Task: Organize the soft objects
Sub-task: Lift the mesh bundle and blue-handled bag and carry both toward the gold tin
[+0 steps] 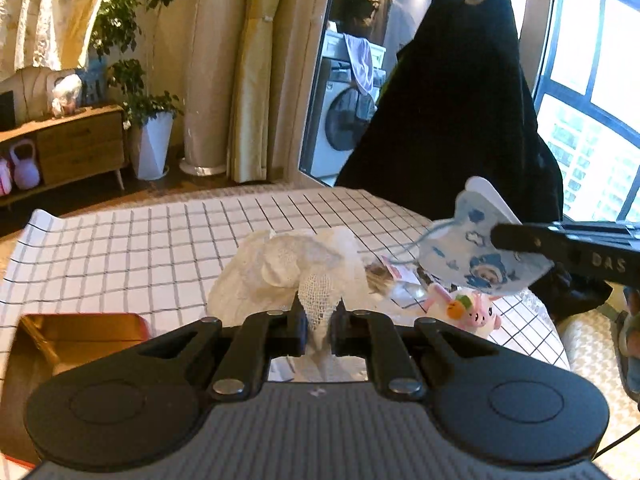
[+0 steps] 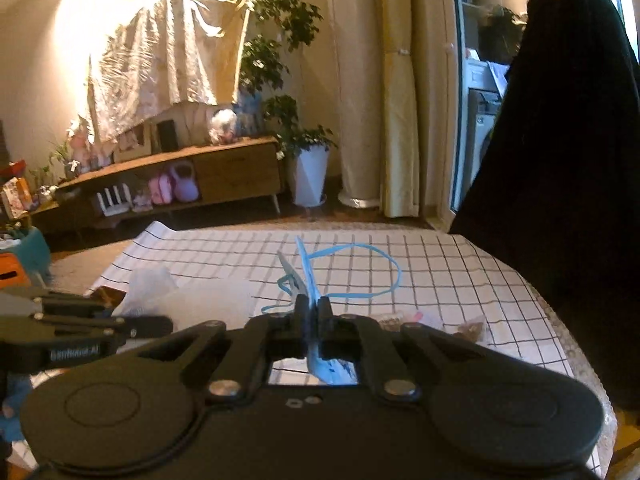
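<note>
The left tool [image 1: 319, 322] is clamped on a limp white gauze cloth [image 1: 288, 268] that bunches above the checked surface [image 1: 120, 248]. The right tool [image 2: 313, 312] pinches a feather-light printed face mask [image 2: 304, 276], probably near its fold; its loops dangle, so snagging seems likely.

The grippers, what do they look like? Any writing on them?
Both are black. The left gripper and right gripper each have two short fingers on jointed link arms with silver rivets, spreading from a wide body with two round raised discs. White lettering runs along the side of each, too blurred to read fully. No sleeves show.
</note>
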`<state>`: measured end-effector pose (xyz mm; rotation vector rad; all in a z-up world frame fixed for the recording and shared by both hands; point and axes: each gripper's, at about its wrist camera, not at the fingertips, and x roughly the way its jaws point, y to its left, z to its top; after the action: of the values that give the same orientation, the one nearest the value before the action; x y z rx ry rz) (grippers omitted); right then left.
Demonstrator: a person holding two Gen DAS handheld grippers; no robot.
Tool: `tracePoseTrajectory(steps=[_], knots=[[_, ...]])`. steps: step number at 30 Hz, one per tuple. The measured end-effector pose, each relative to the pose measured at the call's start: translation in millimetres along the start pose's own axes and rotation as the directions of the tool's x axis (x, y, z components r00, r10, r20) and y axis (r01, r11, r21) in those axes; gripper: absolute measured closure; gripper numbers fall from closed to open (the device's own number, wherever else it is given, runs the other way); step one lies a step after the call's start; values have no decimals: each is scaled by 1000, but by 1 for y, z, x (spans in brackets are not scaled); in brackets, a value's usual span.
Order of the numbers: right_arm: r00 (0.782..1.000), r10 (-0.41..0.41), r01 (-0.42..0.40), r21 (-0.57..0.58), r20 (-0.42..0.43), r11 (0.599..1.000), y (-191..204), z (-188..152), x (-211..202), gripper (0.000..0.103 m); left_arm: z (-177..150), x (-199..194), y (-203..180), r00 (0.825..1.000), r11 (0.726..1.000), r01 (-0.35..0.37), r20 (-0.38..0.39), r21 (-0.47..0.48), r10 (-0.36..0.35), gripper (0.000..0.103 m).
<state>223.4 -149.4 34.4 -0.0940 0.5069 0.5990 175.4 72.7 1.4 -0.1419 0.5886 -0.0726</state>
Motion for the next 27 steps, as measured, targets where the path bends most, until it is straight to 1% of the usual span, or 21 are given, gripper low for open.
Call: tracePoseTrajectory(steps=[3, 7, 13, 20, 27], knots=[[1000, 25, -25, -6, 16, 1000, 12, 4, -10, 99, 4, -17, 11, 1000, 1000, -11, 11, -1, 11, 92], [997, 77, -77, -10, 28, 997, 31, 11, -16, 99, 10, -41, 28, 999, 999, -39, 16, 5, 39, 92], [988, 152, -152, -22, 31, 988, 68, 19, -10, 99, 13, -68, 55, 995, 995, -98, 7, 12, 97, 92], [977, 215, -215, -32, 9, 976, 118, 22, 13, 99, 8, -85, 94, 987, 987, -163, -12, 6, 163, 92], [964, 263, -264, -33, -30, 964, 163, 20, 47, 99, -5, -84, 141, 976, 977, -213, -53, -21, 211, 92]])
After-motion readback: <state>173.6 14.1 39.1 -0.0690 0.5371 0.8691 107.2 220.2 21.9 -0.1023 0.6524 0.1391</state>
